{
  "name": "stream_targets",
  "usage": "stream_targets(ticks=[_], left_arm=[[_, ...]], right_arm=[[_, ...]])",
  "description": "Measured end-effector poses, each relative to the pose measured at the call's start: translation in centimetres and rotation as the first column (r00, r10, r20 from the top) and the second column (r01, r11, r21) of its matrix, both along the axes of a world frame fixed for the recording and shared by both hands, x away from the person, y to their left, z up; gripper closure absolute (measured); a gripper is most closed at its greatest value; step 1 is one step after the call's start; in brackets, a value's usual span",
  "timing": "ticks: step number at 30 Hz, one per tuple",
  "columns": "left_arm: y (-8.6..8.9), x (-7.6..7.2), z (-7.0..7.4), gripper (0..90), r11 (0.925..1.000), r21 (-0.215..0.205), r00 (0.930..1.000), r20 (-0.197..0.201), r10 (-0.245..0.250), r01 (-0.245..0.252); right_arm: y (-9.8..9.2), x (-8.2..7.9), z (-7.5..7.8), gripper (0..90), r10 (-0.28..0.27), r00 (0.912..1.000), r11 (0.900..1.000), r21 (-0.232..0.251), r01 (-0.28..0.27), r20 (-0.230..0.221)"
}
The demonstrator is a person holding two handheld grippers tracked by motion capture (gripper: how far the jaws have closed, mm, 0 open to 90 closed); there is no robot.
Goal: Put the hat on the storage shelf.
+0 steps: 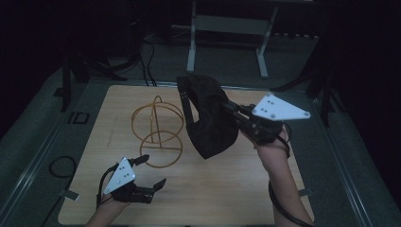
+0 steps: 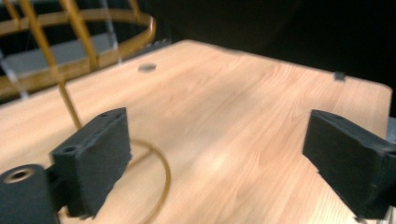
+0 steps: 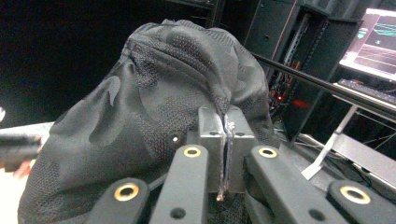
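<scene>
A black fabric cap (image 1: 210,118) hangs in the air above the right half of the wooden table (image 1: 227,194), and my right gripper (image 1: 230,109) is shut on its edge. In the right gripper view the cap (image 3: 154,93) bulges up over the pressed-together pads of the right gripper (image 3: 226,140). A gold wire stand (image 1: 158,130) made of rings on a round base stands left of the cap. My left gripper (image 1: 152,170) is low over the table's front left, open and empty, just in front of the stand's base. In the left gripper view the left gripper (image 2: 217,158) spans bare wood, with the stand (image 2: 79,65) at upper left.
A grey metal frame (image 1: 227,28) stands on the floor behind the table. A black cable loop (image 1: 61,165) lies on the floor at the left. A lit monitor (image 3: 373,37) and dark racks are beyond the cap in the right gripper view.
</scene>
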State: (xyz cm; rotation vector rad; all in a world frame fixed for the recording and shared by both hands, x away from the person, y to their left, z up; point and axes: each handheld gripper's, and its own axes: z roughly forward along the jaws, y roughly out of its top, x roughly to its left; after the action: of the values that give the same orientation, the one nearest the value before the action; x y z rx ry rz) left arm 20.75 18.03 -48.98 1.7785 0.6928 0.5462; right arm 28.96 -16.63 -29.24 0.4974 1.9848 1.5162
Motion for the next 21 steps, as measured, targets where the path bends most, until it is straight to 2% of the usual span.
stream_targets(ticks=[1, 4, 7, 8, 9, 14, 21], left_arm=[[0.2, -0.2, -0.6, 6.1, 1.0, 0.001, 0.9998, -0.015, 0.009, -0.009], [1.0, -0.8, -2.3, 4.1, 0.9982, 0.003, 0.9981, -0.012, 0.06, -0.06], [1.9, -0.9, -3.8, 3.2, 0.9933, -0.034, 0.9936, -0.026, 0.11, -0.111], [2.0, -0.9, -4.1, 3.1, 0.9926, -0.017, 0.9924, -0.03, 0.119, -0.12], [2.2, -0.8, -4.3, 3.0, 0.9919, -0.001, 0.9916, -0.025, 0.127, -0.127], [3.0, -0.7, -4.8, 3.1, 0.9866, -0.047, 0.9876, -0.021, 0.155, -0.156], [3.2, -0.7, -5.0, 3.2, 0.9846, -0.05, 0.9859, -0.014, 0.167, -0.168]], right_arm=[[0.5, 0.3, 0.1, 88.4, 0.003, 1.0, 1.0, -0.004, -0.003, -0.002], [2.2, 1.4, 0.2, 88.4, 0.004, 0.9998, 1.0, -0.025, -0.004, -0.018], [3.9, 2.3, 0.0, 88.4, 0.012, 0.9993, 0.999, -0.048, -0.014, -0.035], [4.5, 2.6, -0.2, 88.4, 0.016, 0.9988, 0.998, -0.052, -0.018, -0.046], [5.1, 2.8, -0.3, 88.4, 0.02, 0.9984, 0.998, -0.065, -0.024, -0.052], [7.7, 3.3, -1.1, 88.4, 0.072, 0.9944, 0.991, -0.112, -0.08, -0.078], [10.4, 4.0, -2.3, 88.3, 0.121, 0.9858, 0.98, -0.142, -0.137, -0.116]])
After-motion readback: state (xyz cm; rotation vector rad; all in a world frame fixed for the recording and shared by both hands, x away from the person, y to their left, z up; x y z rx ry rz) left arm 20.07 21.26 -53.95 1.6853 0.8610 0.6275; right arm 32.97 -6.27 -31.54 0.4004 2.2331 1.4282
